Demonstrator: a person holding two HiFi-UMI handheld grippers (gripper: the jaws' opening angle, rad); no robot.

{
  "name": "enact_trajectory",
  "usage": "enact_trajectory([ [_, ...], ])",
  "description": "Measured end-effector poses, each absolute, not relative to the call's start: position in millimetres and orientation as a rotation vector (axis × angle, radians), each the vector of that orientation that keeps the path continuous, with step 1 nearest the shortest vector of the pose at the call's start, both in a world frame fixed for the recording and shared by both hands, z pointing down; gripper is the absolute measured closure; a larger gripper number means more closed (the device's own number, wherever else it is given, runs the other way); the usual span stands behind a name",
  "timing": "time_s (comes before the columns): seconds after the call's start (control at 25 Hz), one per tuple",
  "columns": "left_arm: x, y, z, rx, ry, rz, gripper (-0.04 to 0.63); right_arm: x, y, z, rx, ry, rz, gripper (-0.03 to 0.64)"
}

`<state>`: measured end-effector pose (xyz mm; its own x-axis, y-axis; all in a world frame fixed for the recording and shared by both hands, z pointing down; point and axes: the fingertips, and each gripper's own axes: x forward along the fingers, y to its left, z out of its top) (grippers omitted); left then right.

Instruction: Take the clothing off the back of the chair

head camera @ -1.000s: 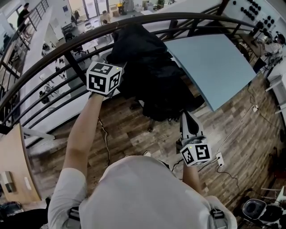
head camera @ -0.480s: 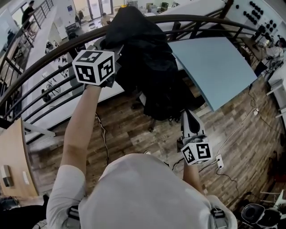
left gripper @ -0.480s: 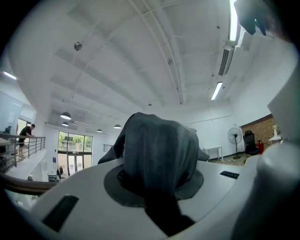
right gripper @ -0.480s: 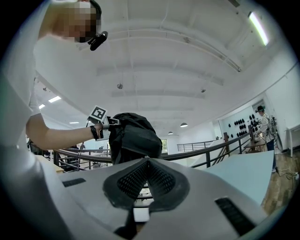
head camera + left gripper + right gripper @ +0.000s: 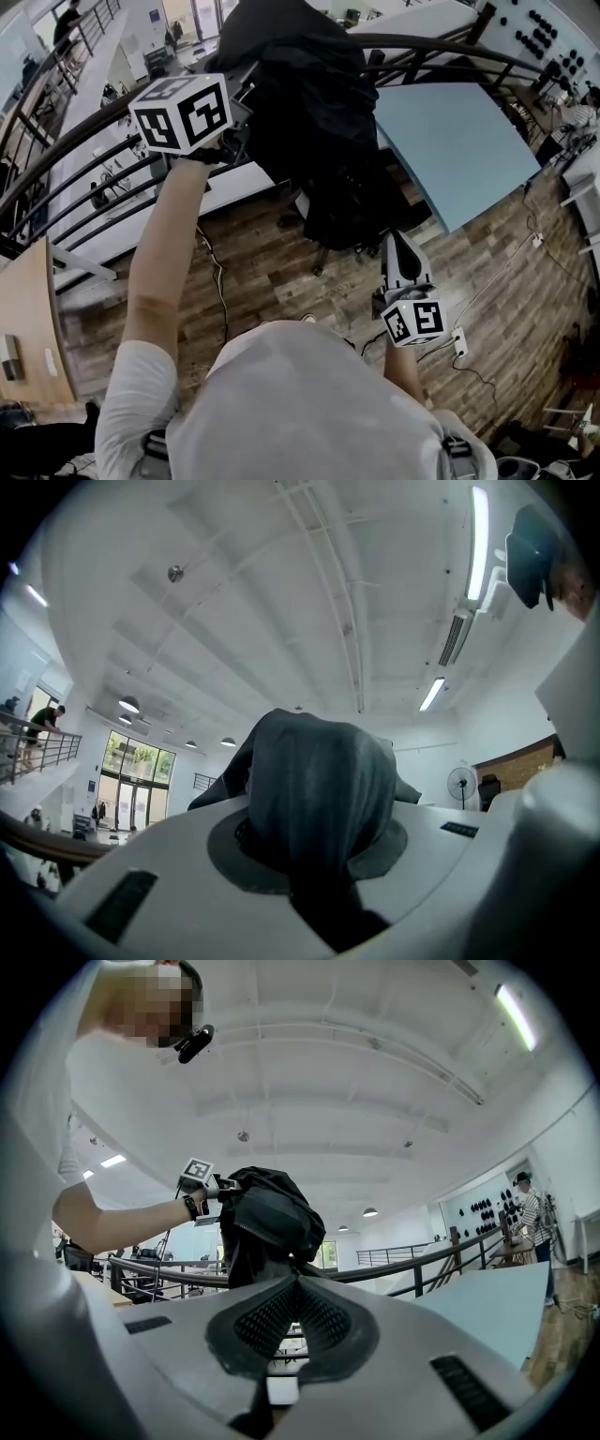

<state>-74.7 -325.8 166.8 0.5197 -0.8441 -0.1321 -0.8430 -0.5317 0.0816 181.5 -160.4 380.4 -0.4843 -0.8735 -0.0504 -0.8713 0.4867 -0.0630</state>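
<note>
Holds black jacket (image 5: 309, 103) by a fold in clenched fingers of left gripper (image 5: 319, 855), high at 11 o'clock. Shows right gripper (image 5: 396, 242) at 5 o'clock, fingers pressed together, empty. Risks snagging trailing hem on half-hidden chair (image 5: 319, 255), or losing that small pinch.

1. Black clothing (image 5: 300, 103) is held aloft at twelve o'clock by the left gripper (image 5: 234, 120), above a dark railing (image 5: 67, 141).
2. The right gripper (image 5: 395, 242) is seen low at five o'clock, over wooden floor (image 5: 272, 277).
</note>
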Motion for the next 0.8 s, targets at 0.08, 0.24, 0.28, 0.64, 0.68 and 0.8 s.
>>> enact_trajectory([
  [0.08, -74, -320, 162, 2.748, -1.521, -0.243, 0.482, 182, -157, 380, -1.558, 2.64, -0.045, 0.597],
  [0.24, -75, -311, 153, 2.766, -1.528, -0.28, 0.482, 185, -153, 383, -1.575, 2.627, -0.055, 0.597],
  [0.28, -77, -308, 150, 2.763, -1.533, -0.3, 0.482, 186, -153, 383, -1.579, 2.625, -0.058, 0.597],
  [0.64, -109, -280, 120, 2.788, -1.615, -0.371, 0.482, 178, -154, 376, -1.562, 2.63, -0.041, 0.597],
  [0.68, -114, -277, 120, 2.785, -1.63, -0.373, 0.482, 175, -154, 375, -1.557, 2.63, -0.038, 0.597],
  [0.8, -133, -270, 122, 2.758, -1.668, -0.389, 0.482, 166, -153, 373, -1.537, 2.638, -0.031, 0.597],
])
